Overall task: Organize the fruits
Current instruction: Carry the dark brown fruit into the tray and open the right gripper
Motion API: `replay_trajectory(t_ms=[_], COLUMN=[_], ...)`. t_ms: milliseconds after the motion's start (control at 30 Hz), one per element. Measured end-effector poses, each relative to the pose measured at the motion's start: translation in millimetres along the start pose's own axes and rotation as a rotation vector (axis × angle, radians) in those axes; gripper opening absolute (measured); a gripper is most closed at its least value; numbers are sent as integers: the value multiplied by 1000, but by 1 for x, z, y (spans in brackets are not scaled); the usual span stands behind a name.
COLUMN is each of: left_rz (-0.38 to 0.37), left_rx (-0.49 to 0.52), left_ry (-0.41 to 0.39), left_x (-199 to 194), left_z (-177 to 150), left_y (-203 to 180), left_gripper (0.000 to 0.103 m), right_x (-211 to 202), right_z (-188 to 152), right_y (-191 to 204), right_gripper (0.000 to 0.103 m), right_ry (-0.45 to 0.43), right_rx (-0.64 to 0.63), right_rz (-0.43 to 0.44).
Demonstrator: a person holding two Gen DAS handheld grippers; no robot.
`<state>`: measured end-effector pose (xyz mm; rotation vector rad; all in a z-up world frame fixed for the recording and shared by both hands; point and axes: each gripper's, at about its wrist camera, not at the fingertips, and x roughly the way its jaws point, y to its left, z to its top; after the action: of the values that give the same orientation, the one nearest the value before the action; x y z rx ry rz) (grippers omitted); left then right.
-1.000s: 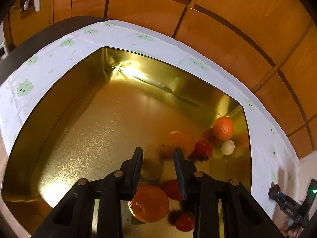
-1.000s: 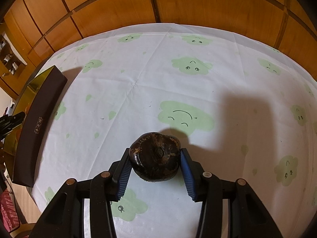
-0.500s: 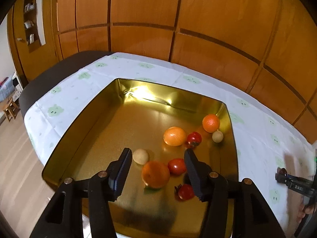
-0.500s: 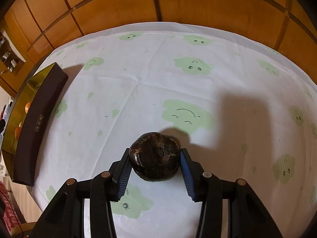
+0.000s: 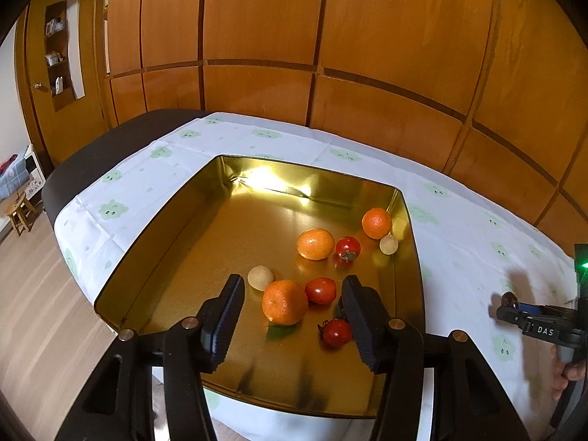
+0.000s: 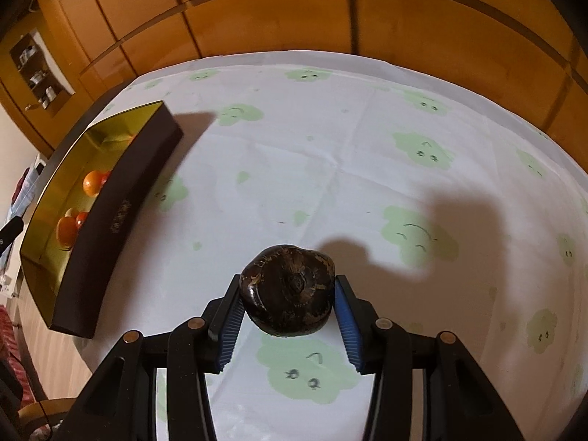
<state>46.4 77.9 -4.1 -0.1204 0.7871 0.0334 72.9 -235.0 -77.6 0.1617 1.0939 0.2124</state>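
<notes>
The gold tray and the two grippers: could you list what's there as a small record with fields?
tray: gold tray on a cloud-print tablecloth
oranges in tray: three
tomatoes in tray: three
small pale round fruits in tray: two
left gripper: open above the tray, nothing between its pads
right gripper: shut on a dark brown fruit, over the tablecloth, apart from the tray

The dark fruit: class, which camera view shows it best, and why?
The right wrist view: the dark fruit fills the foreground, clamped between the right gripper fingers. The left wrist view shows only a speck at that distant gripper's tip.
</notes>
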Motion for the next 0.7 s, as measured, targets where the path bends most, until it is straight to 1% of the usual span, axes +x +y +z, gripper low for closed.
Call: replay_trajectory(t_ms=[400,567,700], left_rz=[-7,-5,-3], left_rx=[-12,-18,-35], left_ry=[9,10,7], left_x=[-2,-2,-2], left_z=[-7,-10,-12], left_y=[3,4,8], left_gripper=[56,58,58], right_x=[-5,-11,-18], right_z=[4,11,22], right_y=[33,47,76], right_gripper=[47,47,47], right_ry=[-9,-16,-29], right_rx=[-62,-68,-114], right_rz=[52,107,157])
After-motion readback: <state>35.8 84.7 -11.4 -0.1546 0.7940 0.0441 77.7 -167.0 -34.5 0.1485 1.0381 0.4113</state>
